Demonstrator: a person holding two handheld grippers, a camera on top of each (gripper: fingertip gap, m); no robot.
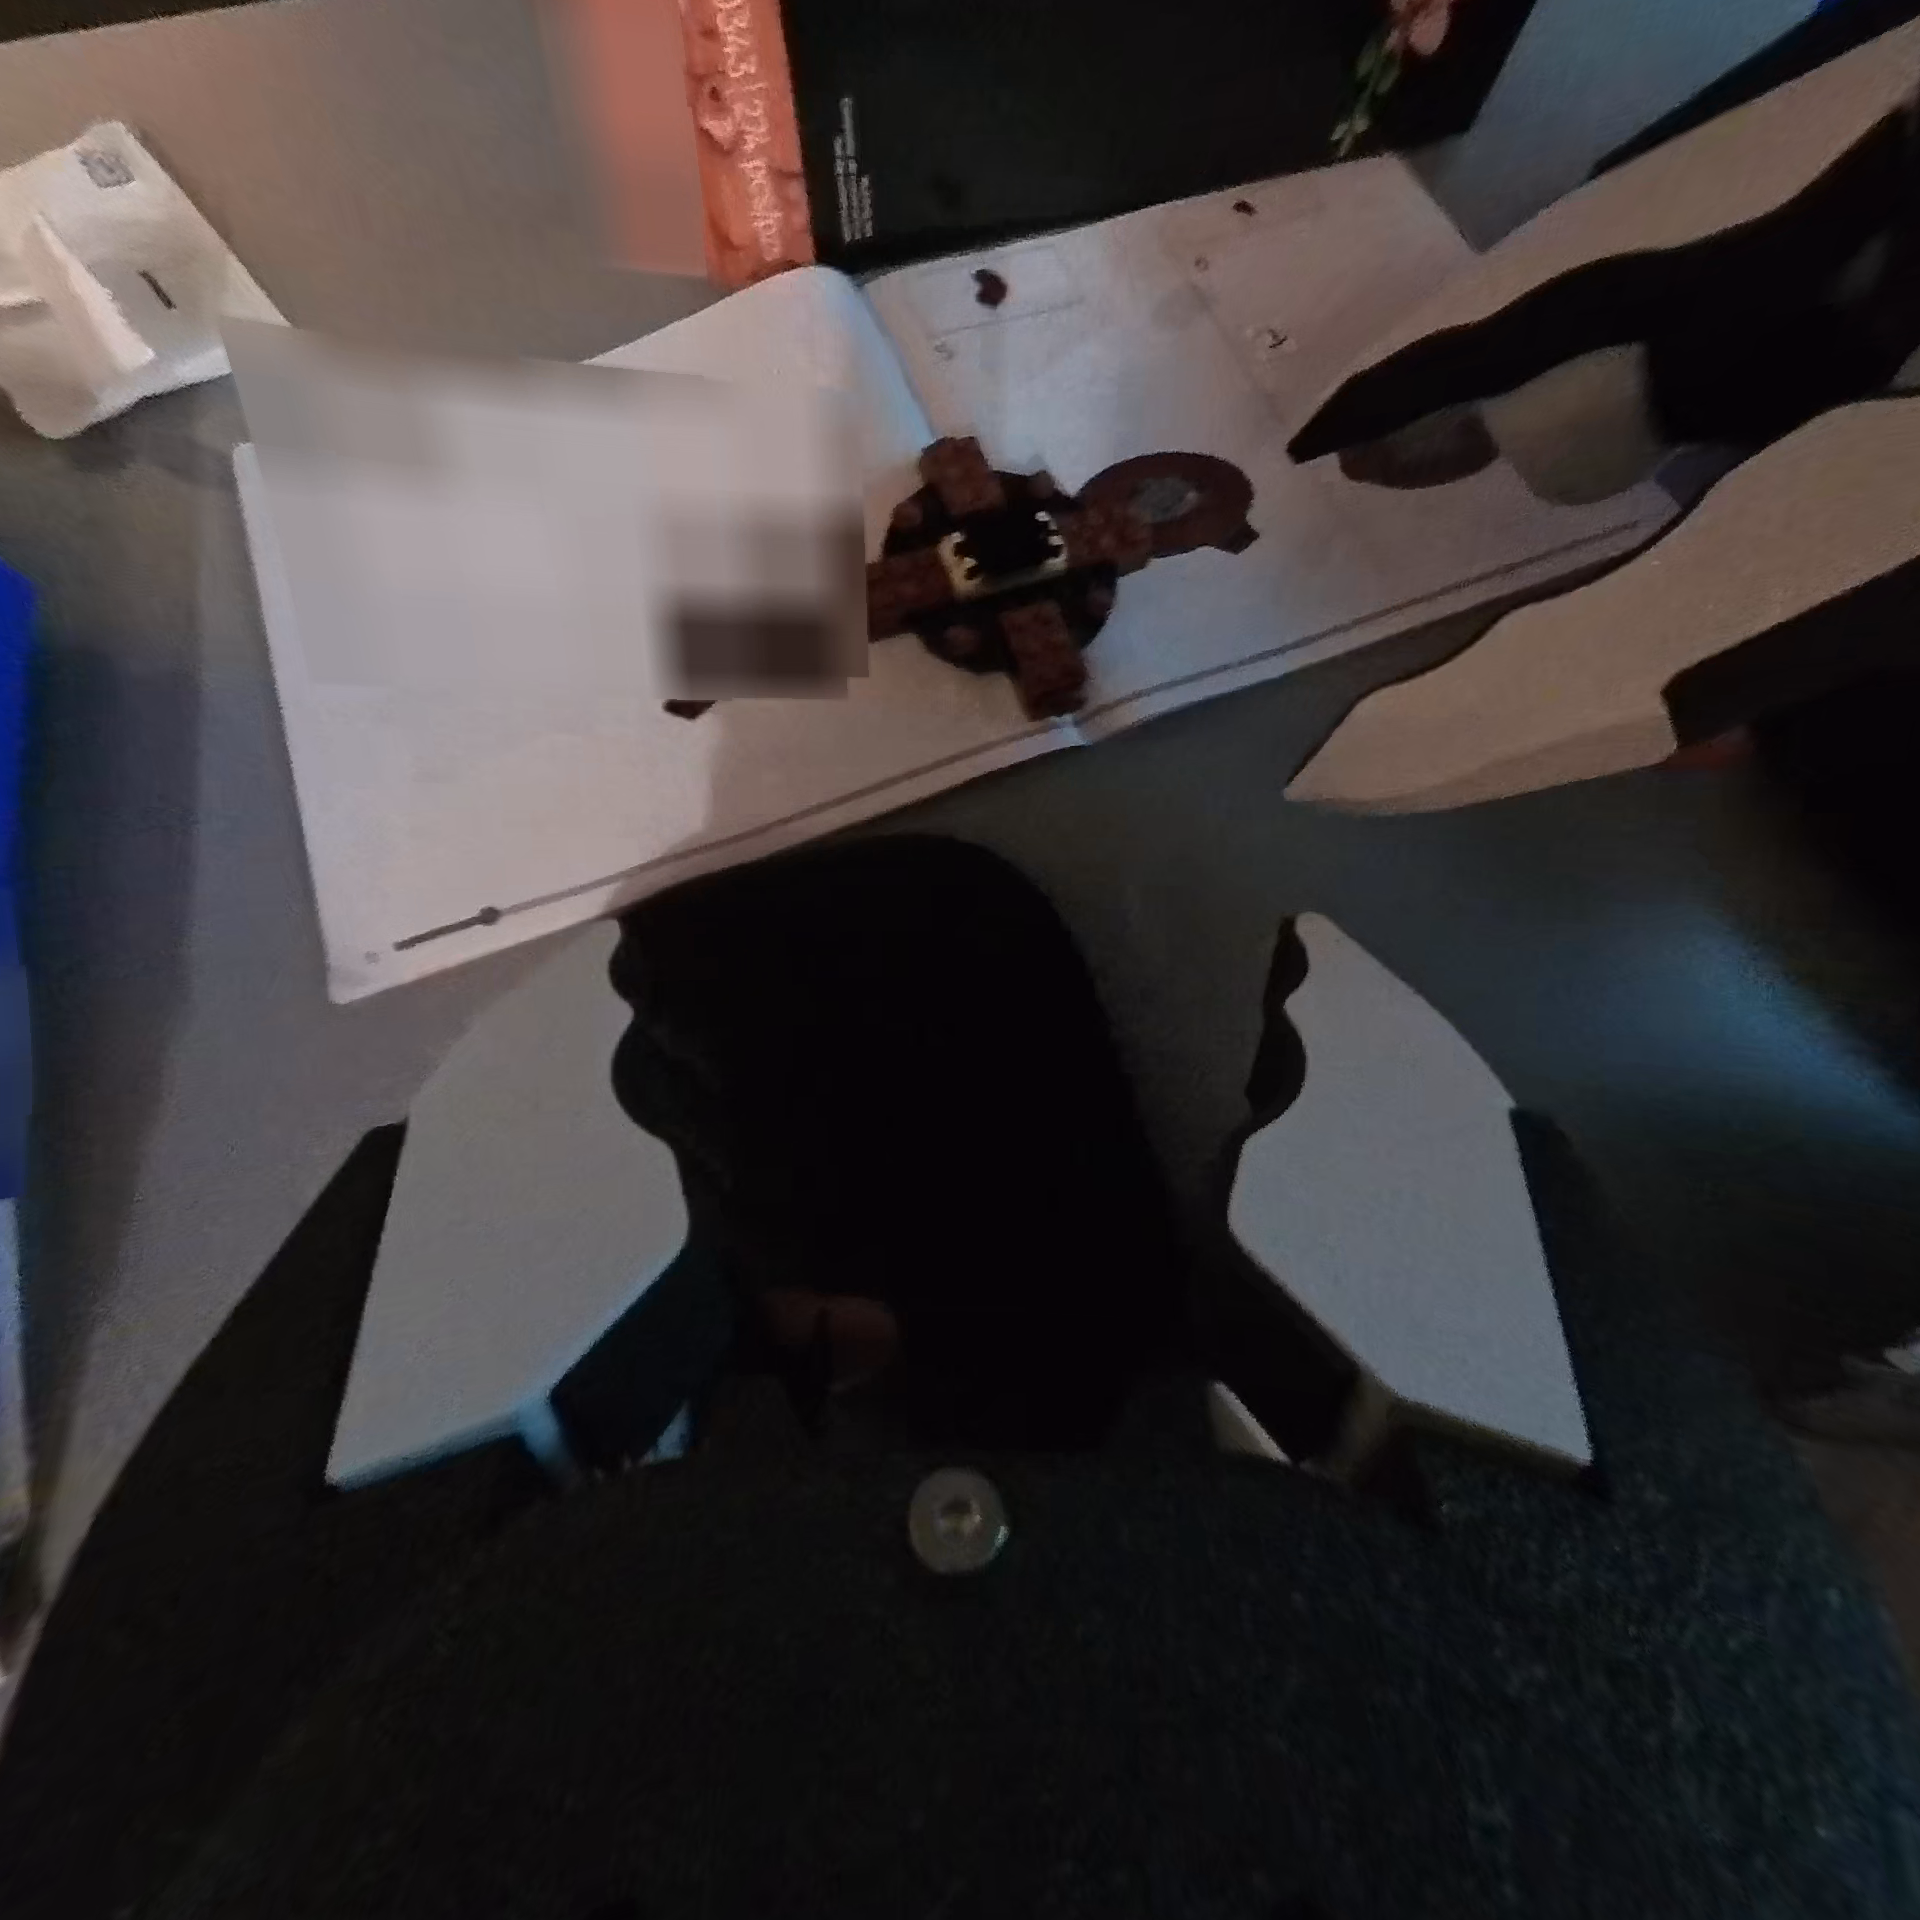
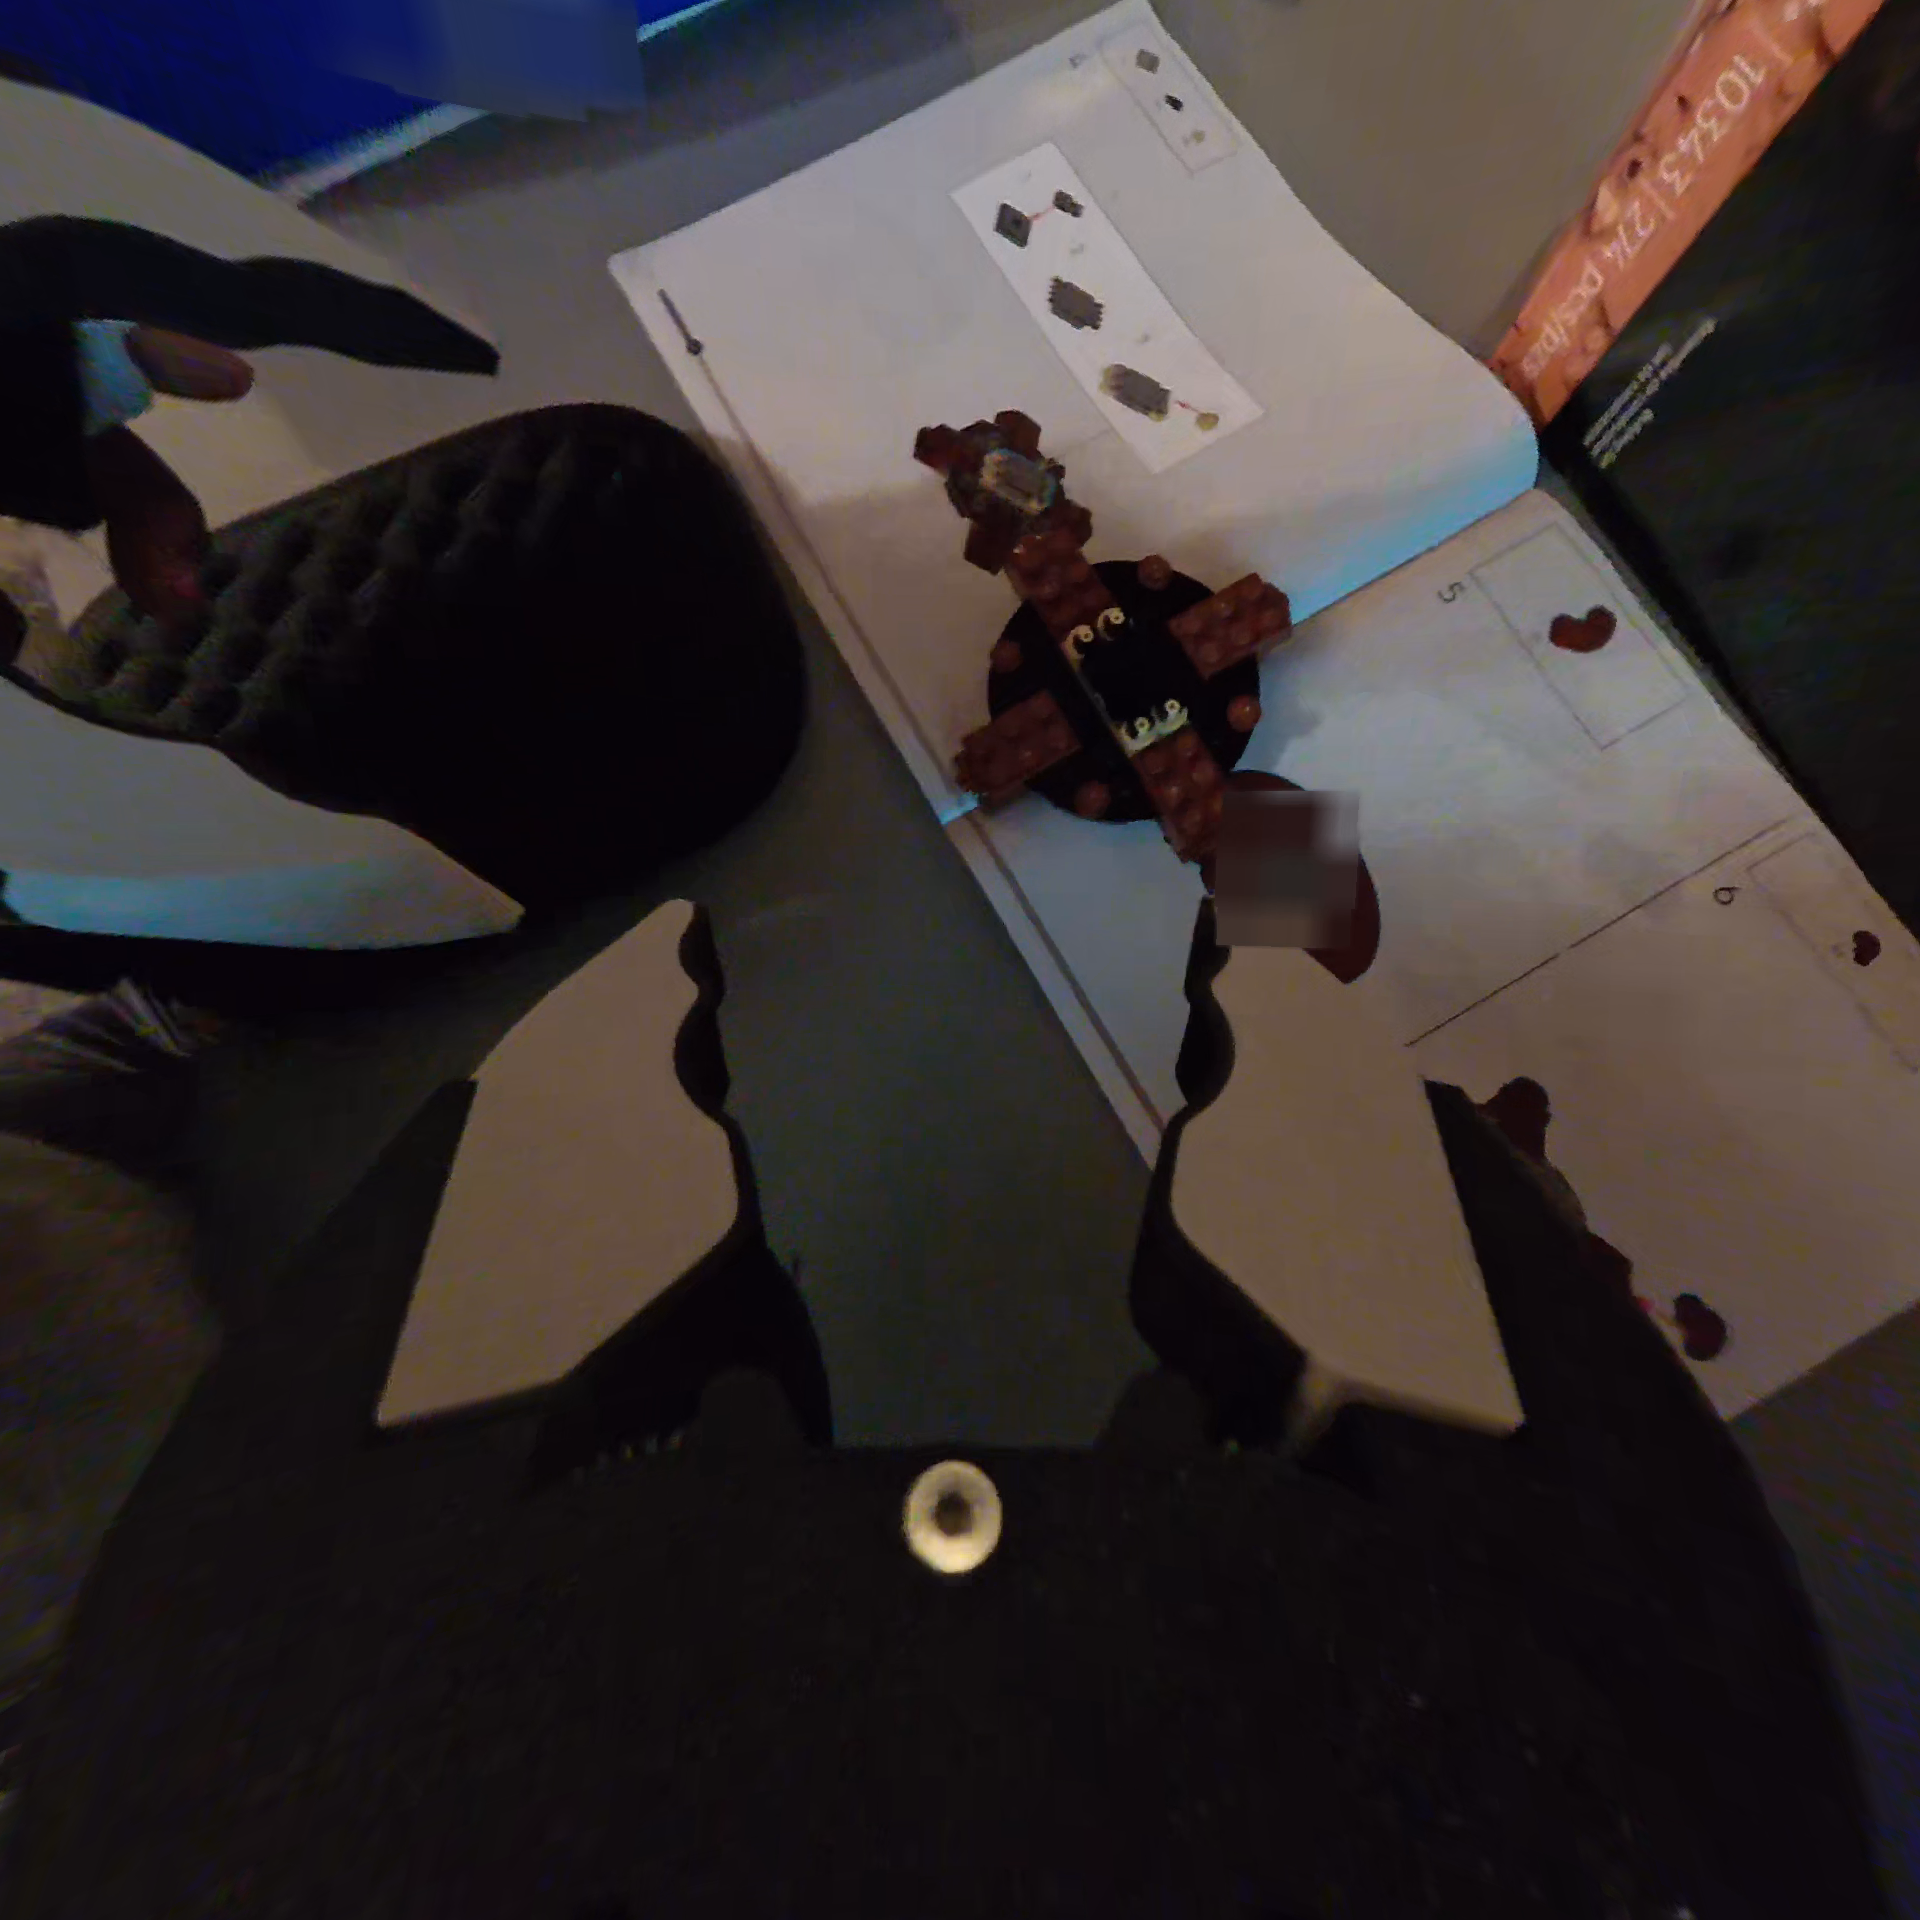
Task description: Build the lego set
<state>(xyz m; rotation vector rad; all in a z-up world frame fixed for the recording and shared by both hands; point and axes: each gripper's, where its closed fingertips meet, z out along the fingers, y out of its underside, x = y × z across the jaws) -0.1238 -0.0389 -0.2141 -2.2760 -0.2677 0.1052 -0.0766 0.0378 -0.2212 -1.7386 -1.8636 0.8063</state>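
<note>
Brick model: a small build (image 2: 1117,686) of a round black base with reddish-brown bricks set crosswise on it, lying on the open booklet near the fold; no finger touches it.
Stage of the build: the cross of bricks and two pale toothed pieces are seated on the base, and a smaller brown cluster (image 2: 987,473) joins one arm; from how it lies it looks part-made, though how much is missing cannot be told.
Booklet: open white instruction booklet (image 1: 499,748) flat on the grey table (image 2: 935,1195), its pages showing printed steps and brown shapes.
Right gripper: right gripper (image 2: 951,940) hovers over the table just short of the booklet's edge, jaws spread wide with only bare tabletop between them; its right-hand fingertip (image 2: 1210,966) overlaps the page edge, close to the model but apart from it.
Left gripper: left gripper (image 1: 961,935) also stands with jaws parted and nothing pressed between the pads; it hangs near the booklet's lower edge. A dark ridged pad (image 1: 852,1039) fills much of the gap in its own view, so I judge this mainly from the right wrist view.
Surroundings: an orange and black box (image 1: 904,125) stands behind the booklet, white paper packaging (image 1: 94,281) lies to the far left, and something blue (image 1: 16,831) sits at the left edge.
</note>
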